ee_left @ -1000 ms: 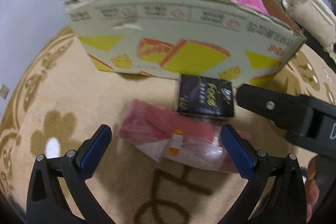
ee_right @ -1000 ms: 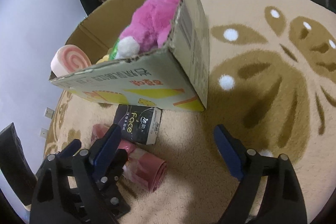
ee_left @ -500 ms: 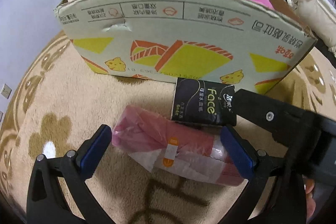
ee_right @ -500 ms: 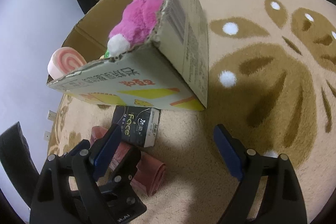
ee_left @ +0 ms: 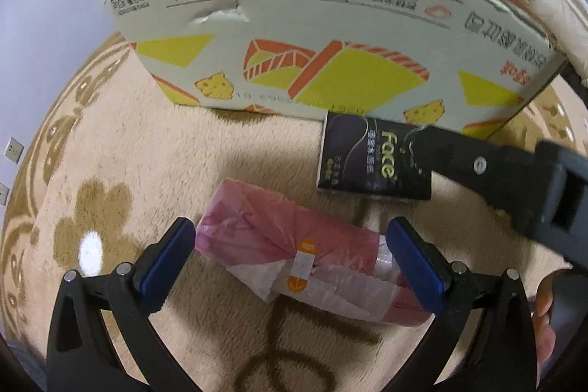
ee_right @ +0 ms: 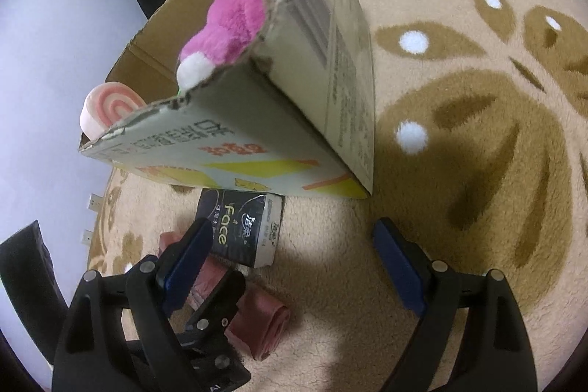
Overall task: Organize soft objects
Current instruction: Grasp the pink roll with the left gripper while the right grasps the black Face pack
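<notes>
Jaws of the left gripper [ee_left: 292, 256] stand wide apart, straddling the pink roll of bags [ee_left: 305, 263] lying on the carpet [ee_left: 110, 171], blue pads beside its two ends; whether they touch is unclear. Jaws of the right gripper [ee_right: 294, 267] are also spread, holding nothing, its left finger just over the black tissue pack [ee_right: 244, 232]. That pack lies just beyond the roll, against the cardboard box [ee_left: 330, 43]. Inside the box sit a pink plush toy [ee_right: 239, 21] and a swirl-patterned pink cushion [ee_right: 108, 109].
</notes>
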{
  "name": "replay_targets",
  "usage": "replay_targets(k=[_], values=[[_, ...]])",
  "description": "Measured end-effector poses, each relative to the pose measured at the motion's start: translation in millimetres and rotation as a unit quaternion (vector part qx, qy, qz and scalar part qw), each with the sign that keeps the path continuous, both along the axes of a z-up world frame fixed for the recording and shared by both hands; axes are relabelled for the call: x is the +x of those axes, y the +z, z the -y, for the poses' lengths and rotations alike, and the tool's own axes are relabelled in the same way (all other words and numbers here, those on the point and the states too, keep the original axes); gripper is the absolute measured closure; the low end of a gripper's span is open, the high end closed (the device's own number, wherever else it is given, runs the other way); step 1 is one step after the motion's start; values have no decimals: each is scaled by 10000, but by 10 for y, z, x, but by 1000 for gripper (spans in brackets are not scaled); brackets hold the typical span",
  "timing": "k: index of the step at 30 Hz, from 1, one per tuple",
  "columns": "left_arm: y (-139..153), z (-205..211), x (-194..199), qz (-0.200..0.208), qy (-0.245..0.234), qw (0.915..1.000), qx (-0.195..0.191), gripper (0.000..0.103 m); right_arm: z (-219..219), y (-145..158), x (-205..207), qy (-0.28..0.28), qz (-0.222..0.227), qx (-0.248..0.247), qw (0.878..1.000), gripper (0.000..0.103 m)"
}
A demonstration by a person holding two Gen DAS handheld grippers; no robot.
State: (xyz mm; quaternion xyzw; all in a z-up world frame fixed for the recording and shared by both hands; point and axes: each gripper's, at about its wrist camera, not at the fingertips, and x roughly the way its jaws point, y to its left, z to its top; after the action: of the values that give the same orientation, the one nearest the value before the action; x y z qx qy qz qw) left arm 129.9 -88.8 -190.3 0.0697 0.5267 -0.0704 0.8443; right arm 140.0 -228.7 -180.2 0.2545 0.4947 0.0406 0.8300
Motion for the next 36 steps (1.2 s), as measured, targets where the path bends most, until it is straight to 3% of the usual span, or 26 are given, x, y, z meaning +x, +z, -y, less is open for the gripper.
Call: replay_targets(k=[8,15,17,20,24,26,28,36], values=[[16,-127,-7,-276,321,9991,-38,0,-58,15,14,134,27,-124,9998,10],[19,-297,28,-375,847,9952,-309,1,-43,7,9,132,29,-116,9998,10],[37,-342,30,-346,1015,9938,-278,1,-43,2,7,135,28,-118,9998,10],[-21,-410,76,-617,1170,9911,-152,0,-33,4,10,140,26,-122,9998,10],[-111,-523,90,-898,1297,9859,-565,0,-29,13,5,148,20,-149,9998,10],[-142,-572,98,-1024,1341,9828,-757,5,-45,19,10,162,24,-160,9997,10],[-129,-587,88,-1048,1326,9817,-873,18,-69,26,19,189,38,-181,9997,10],[7,-587,68,-633,1197,9863,-945,65,-277,50,98,540,69,-472,9974,20]])
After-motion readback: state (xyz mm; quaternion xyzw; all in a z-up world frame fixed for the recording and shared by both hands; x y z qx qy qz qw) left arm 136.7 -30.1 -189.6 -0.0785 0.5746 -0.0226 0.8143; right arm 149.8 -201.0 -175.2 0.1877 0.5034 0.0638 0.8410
